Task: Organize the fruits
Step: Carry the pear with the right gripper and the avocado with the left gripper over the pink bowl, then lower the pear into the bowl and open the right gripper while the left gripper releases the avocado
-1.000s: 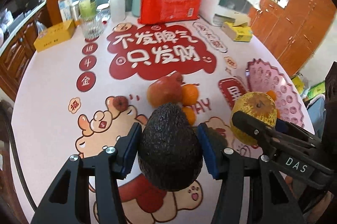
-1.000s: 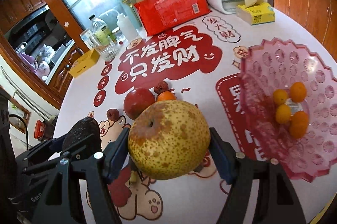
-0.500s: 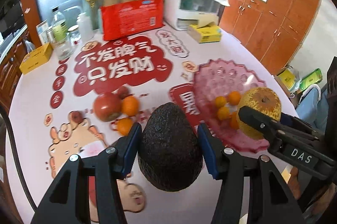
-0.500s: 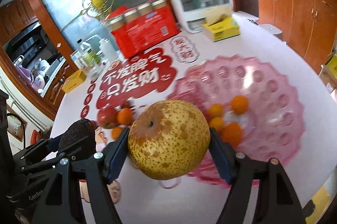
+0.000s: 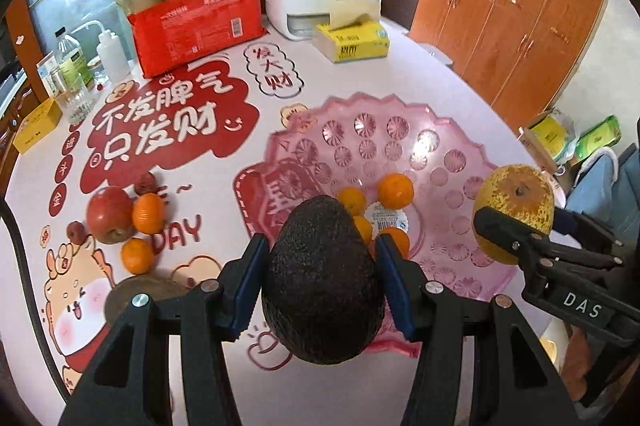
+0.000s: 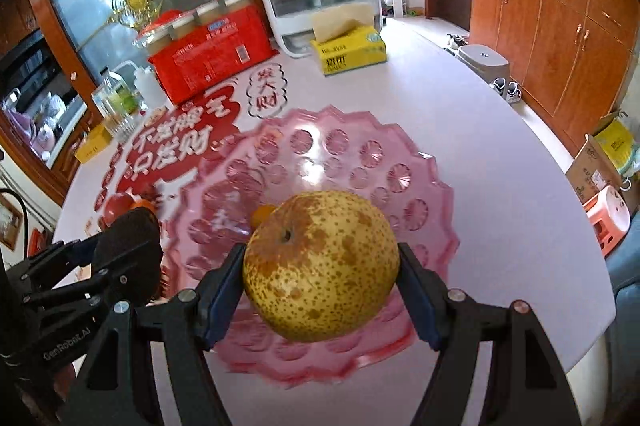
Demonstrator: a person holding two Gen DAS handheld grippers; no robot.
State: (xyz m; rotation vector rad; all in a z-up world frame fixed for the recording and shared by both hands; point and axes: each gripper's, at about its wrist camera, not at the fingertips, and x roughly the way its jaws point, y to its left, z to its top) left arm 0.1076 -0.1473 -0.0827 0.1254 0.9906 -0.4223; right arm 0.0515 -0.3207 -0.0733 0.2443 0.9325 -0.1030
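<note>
Hiding part of the pink tray (image 6: pixel 424 181): pear (image 6: pixel 320 266) clamped in right gripper (image 6: pixel 320 290), avocado (image 5: pixel 322 282) in left gripper (image 5: pixel 320 286).

Glossy translucent pink plastic plate (image 5: pixel 404 129), rough matt avocado (image 5: pixel 324 286), speckled pear (image 6: pixel 320 266), wooden cabinets (image 5: pixel 520 25).

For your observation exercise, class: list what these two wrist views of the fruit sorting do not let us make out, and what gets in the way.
- Left wrist view: the avocado covers part of the pink tray, so the oranges there cannot be fully counted.
- Right wrist view: the pear hides the tray's centre; one orange peeks out.
- Right wrist view: the apple is small, partly behind the left gripper.
- Neither view shows the person's hands.
</note>
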